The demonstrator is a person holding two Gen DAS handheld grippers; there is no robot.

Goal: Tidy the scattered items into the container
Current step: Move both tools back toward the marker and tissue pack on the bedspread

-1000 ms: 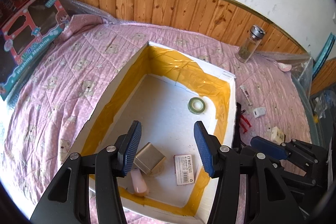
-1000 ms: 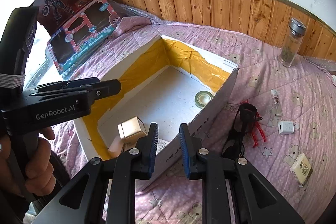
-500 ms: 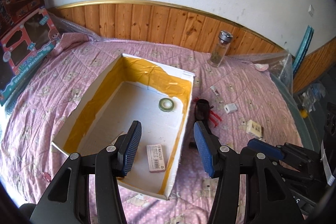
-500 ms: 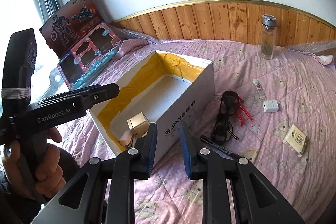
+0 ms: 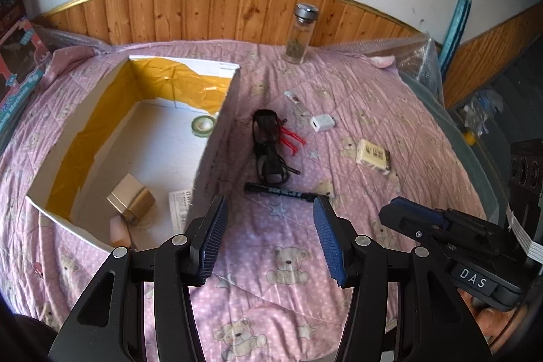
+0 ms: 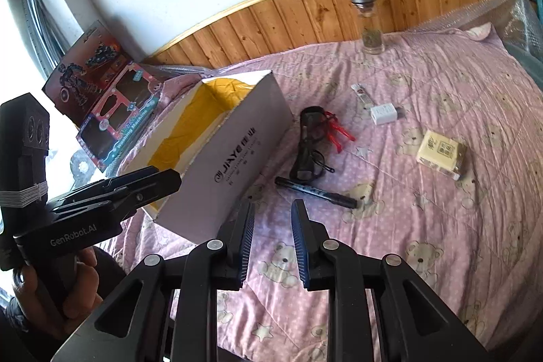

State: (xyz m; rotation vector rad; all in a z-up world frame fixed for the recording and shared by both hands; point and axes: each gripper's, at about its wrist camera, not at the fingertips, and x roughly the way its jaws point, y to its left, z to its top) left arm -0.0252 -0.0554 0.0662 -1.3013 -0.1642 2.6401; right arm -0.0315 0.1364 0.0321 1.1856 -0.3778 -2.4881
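Two blue-padded fingers of the left gripper (image 5: 269, 240) fill the bottom centre of the left wrist view, spread wide with nothing between them, hanging over the pink bear-print quilt (image 5: 285, 280). At left centre sits the open white box (image 5: 217, 138) lined with yellow tape. Inside it lie a green tape roll (image 5: 202, 126) near the far right corner, a gold cube (image 5: 130, 202) and a pink eraser (image 5: 119, 230) toward the near end, and a printed white card (image 5: 181, 207) against the right wall. Just right of the box are black glasses (image 5: 268, 145) touching a red clip (image 5: 292, 138), with a black marker (image 5: 283, 192) below them. Further right rest a white charger (image 5: 322, 122) and a cream packet (image 5: 372, 155). A glass jar (image 5: 299, 36) stands upright at the top centre by the wood panelling. The right gripper (image 5: 420, 219) enters at lower right.

From the right wrist view, the right gripper (image 6: 271, 243) is at the bottom centre, its fingers a narrow gap apart and holding nothing. The box (image 6: 237, 155) stands at centre left, the marker (image 6: 315, 190) just above the fingertips, the glasses (image 6: 307, 145) above that. The charger (image 6: 385, 113) and packet (image 6: 441, 153) lie at right, the jar (image 6: 370, 22) at the top. At lower left a hand grips the left gripper (image 6: 135, 189), seen side-on. A toy box (image 6: 112, 121) leans at upper left.
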